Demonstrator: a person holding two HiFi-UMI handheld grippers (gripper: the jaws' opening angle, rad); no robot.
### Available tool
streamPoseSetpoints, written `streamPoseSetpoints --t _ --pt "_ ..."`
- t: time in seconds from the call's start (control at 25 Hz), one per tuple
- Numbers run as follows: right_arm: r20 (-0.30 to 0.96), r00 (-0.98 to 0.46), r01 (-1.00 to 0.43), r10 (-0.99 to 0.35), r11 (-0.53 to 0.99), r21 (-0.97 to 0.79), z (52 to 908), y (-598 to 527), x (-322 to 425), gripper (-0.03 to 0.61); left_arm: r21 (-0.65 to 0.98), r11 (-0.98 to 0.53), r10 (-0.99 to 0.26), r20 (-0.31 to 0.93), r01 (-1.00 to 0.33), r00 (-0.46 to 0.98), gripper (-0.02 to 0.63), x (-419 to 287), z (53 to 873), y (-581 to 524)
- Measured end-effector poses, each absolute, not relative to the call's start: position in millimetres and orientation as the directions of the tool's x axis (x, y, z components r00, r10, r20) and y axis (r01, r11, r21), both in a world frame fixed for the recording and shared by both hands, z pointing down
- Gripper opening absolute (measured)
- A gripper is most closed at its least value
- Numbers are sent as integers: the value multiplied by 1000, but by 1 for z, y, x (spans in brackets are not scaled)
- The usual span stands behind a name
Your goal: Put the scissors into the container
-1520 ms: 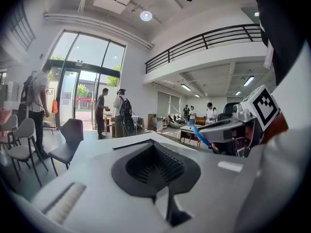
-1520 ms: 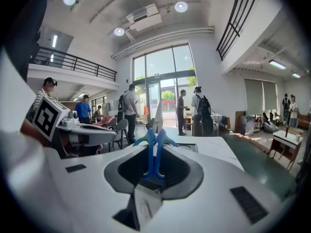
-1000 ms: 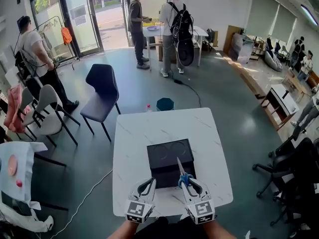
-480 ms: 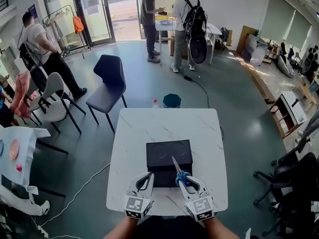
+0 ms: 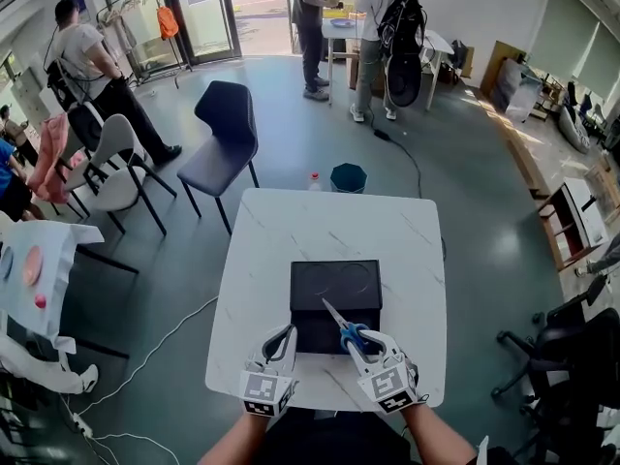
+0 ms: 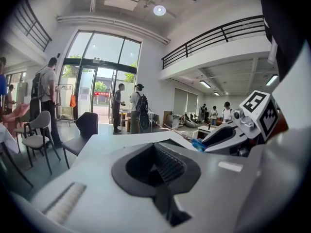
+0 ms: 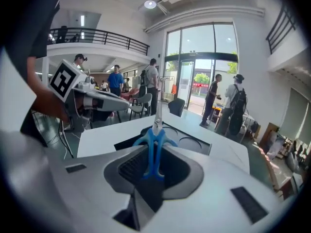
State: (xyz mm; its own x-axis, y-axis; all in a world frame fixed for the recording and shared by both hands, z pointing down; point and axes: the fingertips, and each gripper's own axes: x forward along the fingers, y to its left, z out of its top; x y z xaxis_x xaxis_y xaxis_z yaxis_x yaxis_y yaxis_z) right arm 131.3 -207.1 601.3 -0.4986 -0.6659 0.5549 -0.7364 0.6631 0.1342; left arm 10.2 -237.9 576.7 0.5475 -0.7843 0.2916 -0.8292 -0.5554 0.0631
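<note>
A black rectangular container (image 5: 334, 289) with two round recesses sits on the white marble table (image 5: 262, 250). My right gripper (image 5: 366, 345) is shut on the blue handles of the scissors (image 5: 351, 335). Their blades slant up and to the left over the container's near part. In the right gripper view the scissors (image 7: 154, 147) stand between the jaws, blade tip pointing at the container (image 7: 194, 144). My left gripper (image 5: 279, 345) hovers over the table's front edge, left of the container, shut with nothing in it. Its jaws (image 6: 160, 166) show no object.
A dark chair (image 5: 225, 139) stands off the table's far left corner, with a teal bin (image 5: 348, 177) and a small bottle (image 5: 313, 179) just past the far edge. Black office chairs (image 5: 572, 347) are to the right. People stand by the glass doors.
The scissors' blades have tilted further left and lower toward the container. The right gripper shifted slightly; the left gripper stayed beside it. The head camera's view has moved.
</note>
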Motion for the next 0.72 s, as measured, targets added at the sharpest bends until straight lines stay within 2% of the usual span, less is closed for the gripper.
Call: streamPoseSetpoints --t 0.36,0.72 --pt "747 -486 -552 -454 822 140 653 -212 119 91 77 -536 -791 301 -840 532 9 2 581 -238" --pt "852 -407 -339 -330 920 195 695 -215 112 91 72 -537 -792 299 -840 532 11 -8 581 -242"
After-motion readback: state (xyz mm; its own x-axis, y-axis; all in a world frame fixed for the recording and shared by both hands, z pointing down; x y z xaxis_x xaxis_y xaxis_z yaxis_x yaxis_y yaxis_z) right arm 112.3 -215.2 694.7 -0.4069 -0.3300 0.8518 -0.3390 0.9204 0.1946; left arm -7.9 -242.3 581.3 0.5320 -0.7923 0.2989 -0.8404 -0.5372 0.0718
